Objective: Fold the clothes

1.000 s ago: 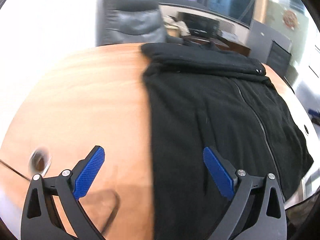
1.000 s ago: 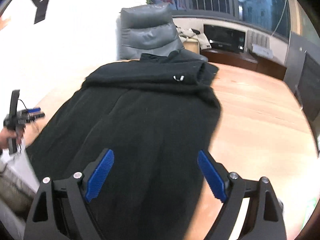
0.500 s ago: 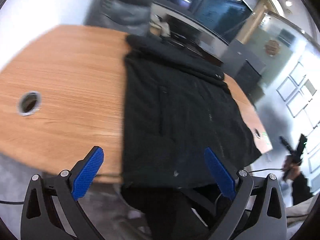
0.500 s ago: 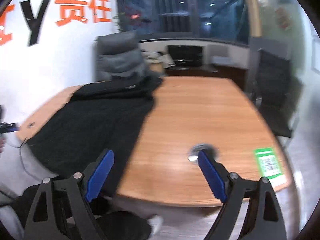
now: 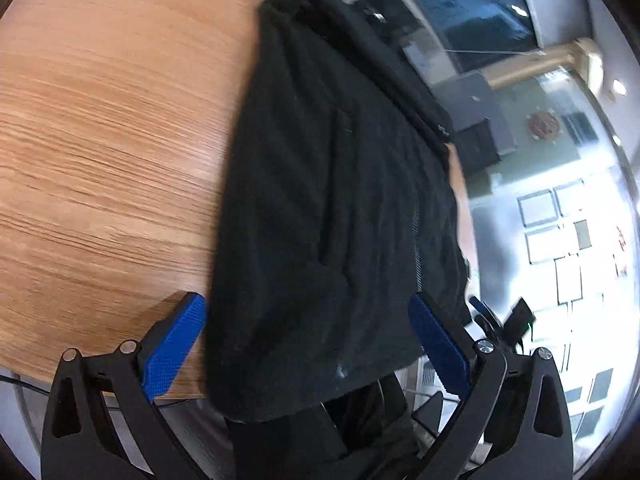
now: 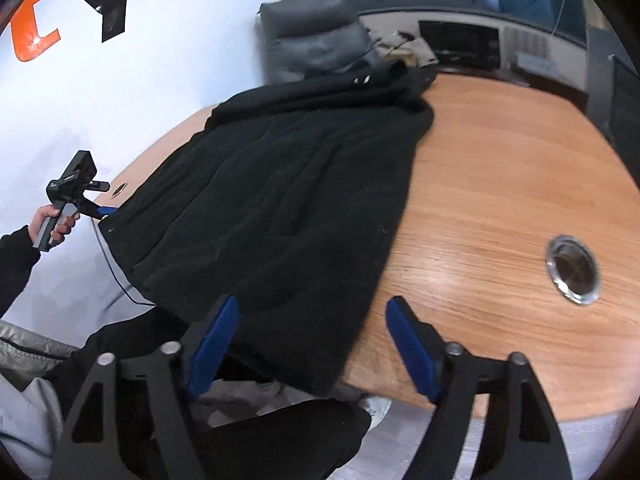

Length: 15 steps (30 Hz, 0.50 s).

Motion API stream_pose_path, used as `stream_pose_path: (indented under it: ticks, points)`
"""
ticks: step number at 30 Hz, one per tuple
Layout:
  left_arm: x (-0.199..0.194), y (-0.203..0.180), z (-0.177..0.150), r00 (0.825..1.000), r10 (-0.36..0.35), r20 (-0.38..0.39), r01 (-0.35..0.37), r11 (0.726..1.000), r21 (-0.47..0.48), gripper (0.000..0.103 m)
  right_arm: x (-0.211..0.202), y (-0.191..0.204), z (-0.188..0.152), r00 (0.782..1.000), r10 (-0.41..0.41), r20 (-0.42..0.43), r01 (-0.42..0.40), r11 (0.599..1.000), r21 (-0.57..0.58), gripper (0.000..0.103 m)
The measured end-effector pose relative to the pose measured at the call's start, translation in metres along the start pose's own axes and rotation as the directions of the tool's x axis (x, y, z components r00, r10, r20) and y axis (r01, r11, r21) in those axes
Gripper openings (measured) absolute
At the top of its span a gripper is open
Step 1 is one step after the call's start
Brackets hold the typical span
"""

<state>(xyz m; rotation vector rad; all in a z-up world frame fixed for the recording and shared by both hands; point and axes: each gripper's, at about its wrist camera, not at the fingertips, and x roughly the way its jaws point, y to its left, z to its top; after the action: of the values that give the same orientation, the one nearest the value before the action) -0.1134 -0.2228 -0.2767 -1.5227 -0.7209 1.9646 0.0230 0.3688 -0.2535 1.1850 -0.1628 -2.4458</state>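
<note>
Both grippers wait at the near hem of the black jacket

The black jacket (image 5: 332,208) lies flat on the wooden table (image 5: 100,140), its long axis running away from the person (hem hangs over the near edge). The left gripper (image 5: 306,344) and the right gripper (image 6: 312,344) are both spread wide and empty, one at each hem corner, about equally near.

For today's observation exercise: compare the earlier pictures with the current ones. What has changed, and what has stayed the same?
Both grippers pulled back from over the jacket, then returned to its near hem: the left gripper at the left corner, the right gripper at the right. Neither took hold; both jaws stayed open. The jacket stayed spread on the table.
</note>
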Motion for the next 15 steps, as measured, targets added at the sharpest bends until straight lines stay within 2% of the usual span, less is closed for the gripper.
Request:
stream_pose_path:
  ticks: [2, 5, 9, 12, 13, 14, 15]
  points:
    - [0.002, -0.002, -0.005, 1.0, -0.013, 0.017, 0.013, 0.999, 0.035, 0.101, 0.008, -0.005, 0.0, 0.999, 0.021, -0.035, -0.021, 1.0, 0.008, 0.065]
    - [0.005, 0.0, -0.007, 0.999, -0.037, 0.02, 0.036, 0.998, 0.044, 0.101, 0.018, -0.015, -0.001, 0.997, 0.051, -0.056, -0.049, 0.998, 0.029, 0.062]
    - [0.006, -0.002, -0.009, 0.998, -0.065, -0.02, 0.065, 0.997, 0.043, 0.098, 0.014, -0.029, 0.007, 0.994, 0.091, -0.056, -0.085, 0.991, 0.108, 0.062]
    - [0.003, -0.001, -0.011, 0.996, -0.078, -0.048, 0.081, 0.995, 0.059, 0.093, 0.014, -0.026, 0.006, 0.991, 0.117, -0.066, -0.108, 0.986, 0.125, 0.063]
    - [0.003, 0.0, -0.012, 0.995, -0.08, -0.056, 0.084, 0.995, 0.058, 0.085, 0.015, -0.025, 0.006, 0.989, 0.133, -0.07, -0.123, 0.984, 0.131, 0.061]
    - [0.006, 0.002, -0.012, 0.994, -0.081, -0.071, 0.084, 0.995, 0.045, 0.062, 0.016, -0.024, 0.005, 0.986, 0.15, -0.074, -0.138, 0.98, 0.144, 0.056]
    - [0.01, 0.004, -0.013, 0.992, -0.076, -0.099, 0.079, 0.997, 0.023, 0.048, 0.019, -0.024, 0.006, 0.981, 0.174, -0.087, -0.158, 0.972, 0.172, 0.034]
